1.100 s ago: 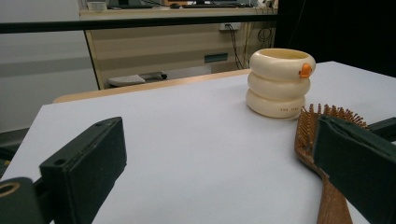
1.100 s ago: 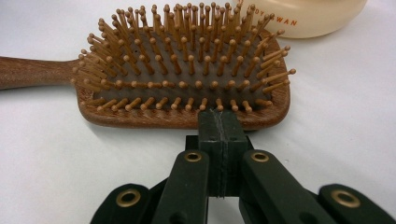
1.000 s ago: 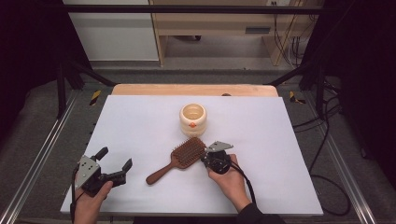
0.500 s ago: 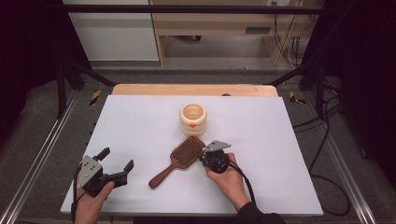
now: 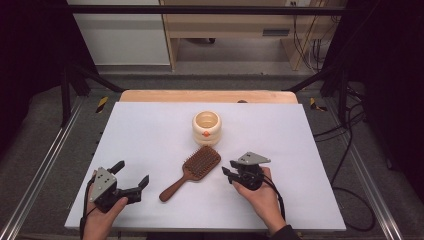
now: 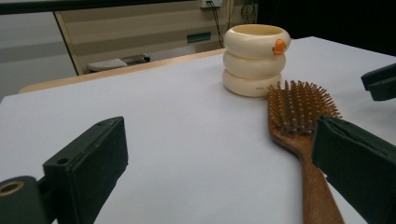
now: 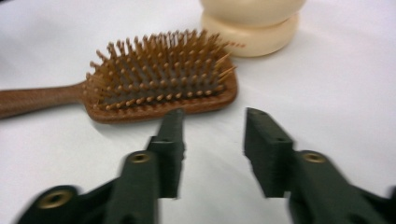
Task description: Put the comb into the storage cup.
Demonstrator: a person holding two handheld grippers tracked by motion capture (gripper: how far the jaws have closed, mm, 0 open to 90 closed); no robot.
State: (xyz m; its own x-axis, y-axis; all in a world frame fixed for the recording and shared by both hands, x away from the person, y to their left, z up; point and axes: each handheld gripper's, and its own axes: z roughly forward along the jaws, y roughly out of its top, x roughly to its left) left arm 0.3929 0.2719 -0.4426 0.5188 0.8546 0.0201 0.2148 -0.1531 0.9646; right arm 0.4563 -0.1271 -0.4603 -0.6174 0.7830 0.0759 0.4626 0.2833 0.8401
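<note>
Setting: a white table top (image 5: pixel 150 130) seen from above, a person's two hands coming in at its near edge, each with a two-jaw gripper.

Hairbrush: a wooden paddle hairbrush (image 5: pixel 192 170) lies flat near the middle of the table, bristles up, head toward the far side and handle slanting back toward the person's left.

Right gripper: the right gripper (image 5: pixel 226 172) sits just beside the brush head, on its right, apart from it. Its jaws have just been opening and now stand parted with nothing between them; in the right gripper view (image 7: pixel 212 140) the brush head (image 7: pixel 163 77) lies just beyond the jaw tips, untouched.

Left gripper: the left gripper (image 5: pixel 131 175) rests low at the table's near left, jaws spread wide and empty. The handle end of the brush lies near it, to its right; in the left gripper view (image 6: pixel 210 163) the handle (image 6: pixel 317 186) runs alongside the right-hand jaw, though contact cannot be judged there.

Holder: a cream ribbed holder (image 5: pixel 206 127) with a small orange mark stands upright just behind the brush head, close to it.
</note>
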